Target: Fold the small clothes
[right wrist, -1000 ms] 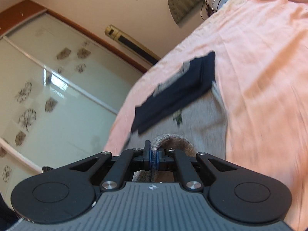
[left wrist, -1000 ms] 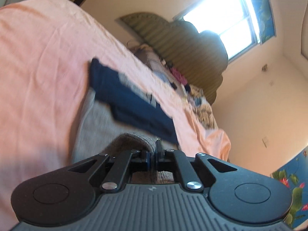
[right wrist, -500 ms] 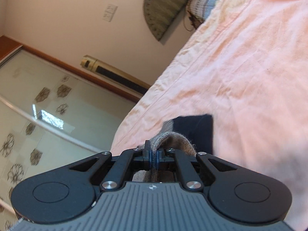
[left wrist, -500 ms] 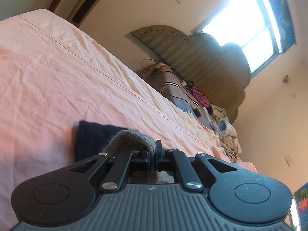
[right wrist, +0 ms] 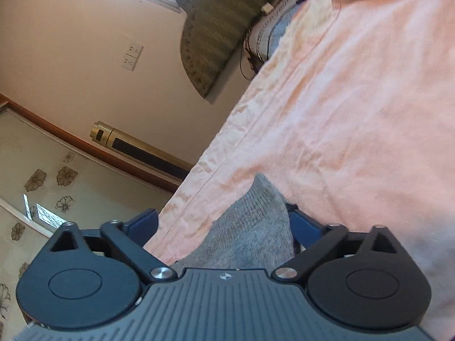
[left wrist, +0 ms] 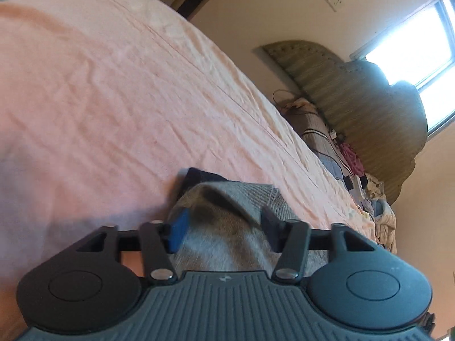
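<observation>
We have the grey knitted garment [left wrist: 227,227] lying on the peach-pink bed sheet [left wrist: 113,85], its edge doubled over a dark navy cloth [left wrist: 199,176] peeking out beyond. Our left claw [left wrist: 221,224] and right claw [right wrist: 224,221] both stand wide, gripping nothing, the knit between their fingers. We judge this fold laid; smoothing or further folds may remain.
</observation>
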The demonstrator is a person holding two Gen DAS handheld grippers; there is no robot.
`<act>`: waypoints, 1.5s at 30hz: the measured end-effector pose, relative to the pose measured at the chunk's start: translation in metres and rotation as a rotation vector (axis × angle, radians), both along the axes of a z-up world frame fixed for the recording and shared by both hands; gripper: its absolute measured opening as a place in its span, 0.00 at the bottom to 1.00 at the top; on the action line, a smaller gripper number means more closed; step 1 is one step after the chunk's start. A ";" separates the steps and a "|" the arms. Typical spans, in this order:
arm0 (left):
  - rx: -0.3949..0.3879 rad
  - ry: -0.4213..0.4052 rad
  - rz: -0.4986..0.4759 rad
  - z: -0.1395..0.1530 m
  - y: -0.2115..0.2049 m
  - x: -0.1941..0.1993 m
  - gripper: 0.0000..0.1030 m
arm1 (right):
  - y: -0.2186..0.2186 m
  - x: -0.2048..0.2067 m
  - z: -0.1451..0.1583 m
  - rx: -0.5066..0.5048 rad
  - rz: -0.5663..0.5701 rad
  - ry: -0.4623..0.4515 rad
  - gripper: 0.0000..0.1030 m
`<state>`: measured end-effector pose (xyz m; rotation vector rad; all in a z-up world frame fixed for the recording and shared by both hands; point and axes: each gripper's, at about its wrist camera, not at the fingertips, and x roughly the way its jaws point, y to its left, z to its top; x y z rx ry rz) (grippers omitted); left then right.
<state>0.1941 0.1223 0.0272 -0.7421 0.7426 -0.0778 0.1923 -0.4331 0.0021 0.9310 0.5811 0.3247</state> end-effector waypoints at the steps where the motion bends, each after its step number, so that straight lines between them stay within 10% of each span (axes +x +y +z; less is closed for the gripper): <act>1: 0.027 -0.020 0.029 0.005 0.001 -0.022 0.87 | -0.002 -0.018 0.003 -0.004 0.019 -0.012 1.00; 9: -0.175 -0.022 0.199 -0.023 0.013 -0.164 0.89 | -0.009 -0.153 -0.018 -0.066 0.022 0.103 0.96; 20: -0.259 -0.012 0.183 -0.028 -0.025 -0.140 0.88 | 0.052 -0.121 -0.017 -0.088 -0.003 0.132 1.00; 22: -0.245 0.008 0.190 -0.029 -0.025 -0.135 0.67 | 0.058 -0.112 -0.017 -0.108 -0.023 0.138 0.87; 23: -0.236 0.047 0.185 -0.033 -0.025 -0.130 0.29 | 0.059 -0.108 -0.017 -0.122 -0.035 0.149 0.79; 24: -0.221 0.108 0.183 -0.039 -0.025 -0.124 0.05 | 0.058 -0.103 -0.020 -0.120 -0.037 0.181 0.43; 25: -0.235 0.108 0.179 -0.043 -0.024 -0.123 0.05 | 0.057 -0.099 -0.026 -0.099 -0.036 0.229 0.14; 36: -0.148 -0.020 0.038 0.011 -0.012 -0.175 0.04 | 0.043 -0.150 0.009 -0.040 0.054 0.082 0.12; 45: -0.055 0.144 -0.043 -0.014 0.006 -0.281 0.05 | 0.032 -0.257 -0.023 0.026 0.138 0.236 0.13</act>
